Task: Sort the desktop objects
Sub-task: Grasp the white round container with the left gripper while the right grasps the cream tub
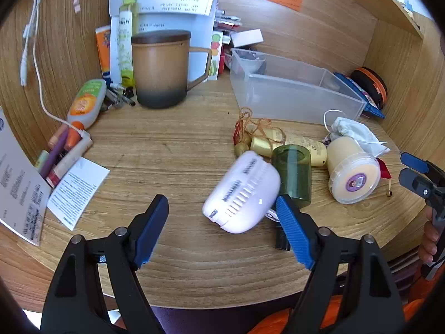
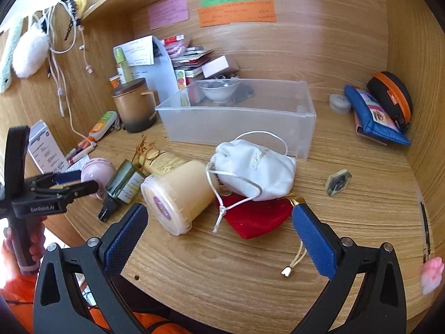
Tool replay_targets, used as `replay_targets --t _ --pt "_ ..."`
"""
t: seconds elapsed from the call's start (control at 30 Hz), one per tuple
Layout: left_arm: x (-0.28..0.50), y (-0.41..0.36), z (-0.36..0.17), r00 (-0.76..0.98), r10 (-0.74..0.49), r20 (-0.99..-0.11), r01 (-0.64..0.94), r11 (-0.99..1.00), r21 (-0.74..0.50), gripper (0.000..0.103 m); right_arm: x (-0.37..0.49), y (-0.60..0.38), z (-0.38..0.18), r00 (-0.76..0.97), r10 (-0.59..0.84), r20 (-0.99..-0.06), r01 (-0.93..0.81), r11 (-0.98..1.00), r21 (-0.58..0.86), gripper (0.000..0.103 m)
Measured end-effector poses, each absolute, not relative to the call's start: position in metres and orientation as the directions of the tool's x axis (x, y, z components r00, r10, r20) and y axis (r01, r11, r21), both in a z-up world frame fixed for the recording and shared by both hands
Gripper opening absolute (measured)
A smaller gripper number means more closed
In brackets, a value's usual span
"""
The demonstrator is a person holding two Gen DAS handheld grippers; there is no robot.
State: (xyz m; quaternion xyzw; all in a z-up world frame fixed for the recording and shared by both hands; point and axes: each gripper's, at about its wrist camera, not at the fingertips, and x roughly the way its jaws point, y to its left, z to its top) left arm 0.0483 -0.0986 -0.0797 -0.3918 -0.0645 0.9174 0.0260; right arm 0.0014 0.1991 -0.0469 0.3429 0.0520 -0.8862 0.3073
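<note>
Left claw (image 1: 222, 222): jaws apart, nothing clamped; pink case (image 1: 242, 192) just beside its right pad, bare tabletop (image 1: 172, 150) ahead. Right claw (image 2: 219, 239): jaws wide apart, nothing clamped; cream tub (image 2: 178, 194), red pouch (image 2: 256, 217) and white drawstring bag (image 2: 256, 169) between. Clear bin (image 2: 239, 122) behind; open wood to the right.
</note>
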Motion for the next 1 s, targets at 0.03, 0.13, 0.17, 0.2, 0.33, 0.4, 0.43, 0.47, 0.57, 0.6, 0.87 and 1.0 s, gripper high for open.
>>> replay_targets --t 0.03,0.13,0.17,0.2,0.33,0.4,0.43,0.47,0.57,0.6,0.87,1.0 --pt "0.047 -0.099 -0.081 -0.691 0.103 -0.716 -0.001 -0.99 -0.141 0.08 0.0 0.199 -0.047 -0.57 -0.511 -0.644 0.58 -0.805 0.125 0.103" --pt "0.043 -0.098 -0.083 -0.692 0.103 -0.715 -0.011 -0.991 -0.132 0.078 0.0 0.196 -0.049 -0.544 -0.53 -0.65 0.596 -0.79 0.145 0.103" --pt "0.042 -0.097 -0.084 -0.69 0.107 -0.716 -0.017 -0.991 -0.132 0.077 0.0 0.194 -0.049 -0.536 -0.537 -0.651 0.603 -0.784 0.149 0.103" --pt "0.04 -0.097 -0.085 -0.687 0.112 -0.718 -0.023 -0.991 -0.133 0.073 0.0 0.191 -0.049 -0.528 -0.544 -0.652 0.611 -0.777 0.153 0.103" --pt "0.029 -0.094 -0.089 -0.668 0.118 -0.735 -0.04 -0.992 -0.123 0.061 0.003 0.184 -0.051 -0.504 -0.568 -0.651 0.639 -0.752 0.162 0.101" --pt "0.026 -0.093 -0.09 -0.672 0.108 -0.733 -0.043 -0.993 -0.107 0.061 0.003 0.178 -0.051 -0.485 -0.584 -0.651 0.654 -0.736 0.173 0.098" --pt "0.024 -0.093 -0.09 -0.673 0.106 -0.732 -0.046 -0.994 -0.102 0.061 0.003 0.176 -0.052 -0.474 -0.592 -0.652 0.663 -0.727 0.178 0.097" --pt "0.022 -0.092 -0.089 -0.674 0.108 -0.731 -0.048 -0.994 -0.102 0.061 0.003 0.172 -0.053 -0.465 -0.596 -0.655 0.671 -0.72 0.179 0.096" --pt "0.017 -0.094 -0.09 -0.677 0.113 -0.727 -0.052 -0.993 -0.106 0.061 0.001 0.161 -0.058 -0.439 -0.597 -0.671 0.688 -0.704 0.176 0.091" --pt "0.016 -0.094 -0.09 -0.678 0.116 -0.726 -0.052 -0.993 -0.109 0.061 -0.001 0.158 -0.06 -0.432 -0.597 -0.676 0.692 -0.7 0.176 0.089" --pt "0.018 -0.1 -0.09 -0.683 0.141 -0.717 -0.058 -0.989 -0.138 0.061 -0.007 0.14 -0.068 -0.375 -0.592 -0.713 0.691 -0.691 0.21 0.083" --pt "0.019 -0.103 -0.09 -0.684 0.147 -0.715 -0.056 -0.987 -0.149 0.061 -0.02 0.131 -0.077 -0.376 -0.545 -0.75 0.654 -0.729 0.202 0.083"
